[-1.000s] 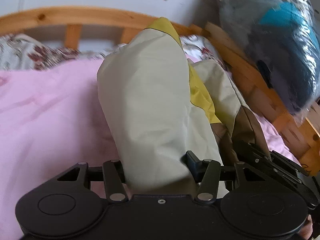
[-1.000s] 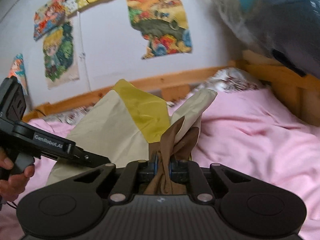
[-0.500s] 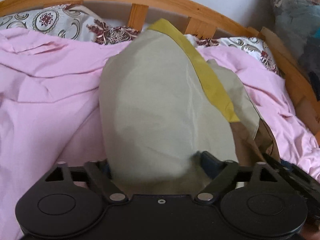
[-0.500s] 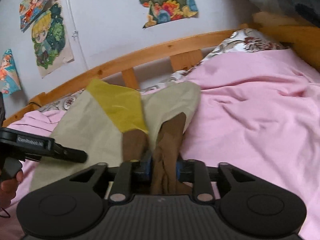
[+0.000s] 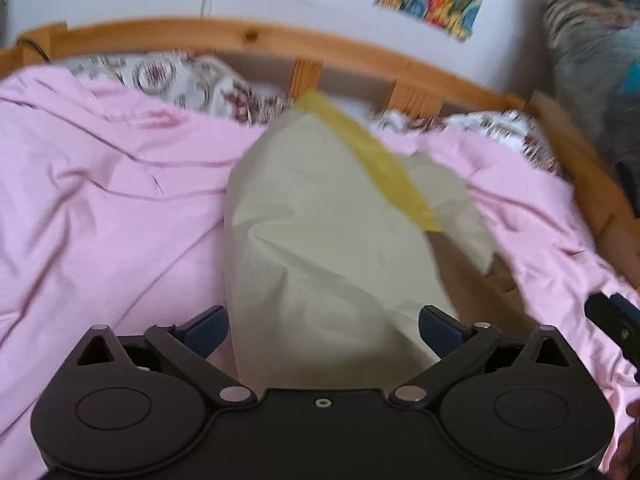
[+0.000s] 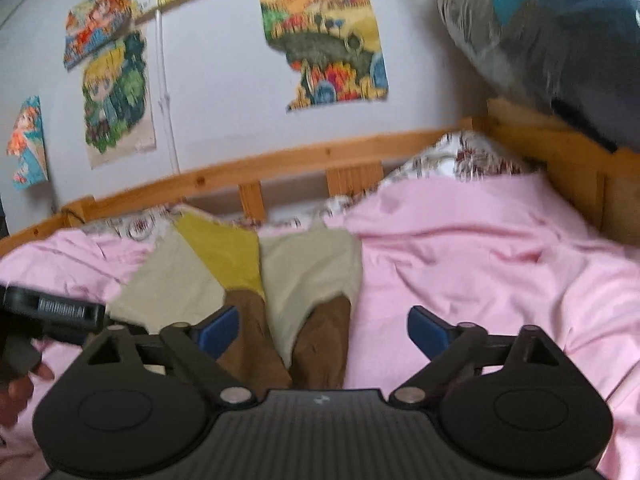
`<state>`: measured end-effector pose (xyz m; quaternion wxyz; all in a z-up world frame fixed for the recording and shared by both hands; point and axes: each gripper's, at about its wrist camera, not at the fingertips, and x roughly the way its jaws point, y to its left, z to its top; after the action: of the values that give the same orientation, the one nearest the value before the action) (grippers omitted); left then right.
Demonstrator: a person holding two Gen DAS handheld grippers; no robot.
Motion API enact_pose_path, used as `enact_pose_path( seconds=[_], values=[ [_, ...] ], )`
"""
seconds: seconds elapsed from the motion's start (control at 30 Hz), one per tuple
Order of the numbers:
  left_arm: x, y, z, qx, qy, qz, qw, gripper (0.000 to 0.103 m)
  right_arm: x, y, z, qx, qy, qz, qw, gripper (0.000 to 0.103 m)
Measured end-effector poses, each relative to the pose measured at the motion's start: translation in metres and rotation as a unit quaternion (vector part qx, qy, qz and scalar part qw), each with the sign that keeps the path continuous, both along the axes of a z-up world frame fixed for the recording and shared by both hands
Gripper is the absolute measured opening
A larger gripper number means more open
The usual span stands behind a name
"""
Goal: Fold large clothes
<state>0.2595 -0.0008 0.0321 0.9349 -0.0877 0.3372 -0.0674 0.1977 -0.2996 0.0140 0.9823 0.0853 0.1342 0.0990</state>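
Observation:
A beige garment (image 5: 320, 240) with a yellow panel (image 5: 384, 164) and brown ends (image 6: 320, 344) lies on the pink bed sheet (image 5: 100, 220). My left gripper (image 5: 322, 330) has its jaws opening wide. The beige cloth lies between the blue pads (image 5: 204, 330), which do not press on it. My right gripper (image 6: 324, 328) is also opening, with the two brown ends lying loose between its pads (image 6: 430, 328). The left gripper (image 6: 52, 312) and the hand (image 6: 16, 388) holding it show at the left edge of the right wrist view.
A wooden bed rail (image 5: 260, 36) curves along the far side, with patterned pillows (image 5: 180, 80) against it. Cartoon posters (image 6: 324, 40) hang on the white wall. A plastic-wrapped bundle of bedding (image 6: 540, 28) sits at the upper right, above the frame's corner (image 6: 560, 140).
Both grippers have opened and let go of the garment. It has dropped from a raised, bunched hold and now lies flatter on the pink sheet.

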Motion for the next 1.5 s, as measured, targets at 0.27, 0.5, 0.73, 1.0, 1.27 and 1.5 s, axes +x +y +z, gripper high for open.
enact_pose_path(
  seconds=[0.27, 0.5, 0.73, 1.0, 1.27, 1.5],
  values=[
    [-0.081, 0.001, 0.052, 0.003, -0.085, 0.016, 0.9963, 0.102, -0.040, 0.005, 0.043, 0.001, -0.064, 0.009, 0.998, 0.102],
    [-0.153, 0.002, 0.079, 0.022, -0.128, 0.025, 0.9912, 0.102, -0.094, 0.009, 0.066, -0.014, -0.115, 0.013, 0.993, 0.103],
    [-0.200, 0.009, 0.087, 0.036, -0.145, 0.042, 0.9878, 0.102, -0.134, 0.018, 0.083, -0.028, -0.151, 0.021, 0.988, 0.103],
    [-0.226, 0.013, 0.063, 0.047, -0.151, 0.053, 0.9860, 0.102, -0.177, 0.021, 0.057, -0.049, -0.117, 0.031, 0.991, 0.103],
    [-0.234, 0.002, 0.020, 0.065, -0.144, 0.043, 0.9865, 0.102, -0.202, 0.013, 0.029, -0.046, -0.073, 0.001, 0.996, 0.103],
    [-0.233, 0.001, 0.008, 0.070, -0.141, 0.049, 0.9864, 0.102, -0.197, 0.022, 0.012, -0.067, -0.055, 0.005, 0.996, 0.103]
  ],
)
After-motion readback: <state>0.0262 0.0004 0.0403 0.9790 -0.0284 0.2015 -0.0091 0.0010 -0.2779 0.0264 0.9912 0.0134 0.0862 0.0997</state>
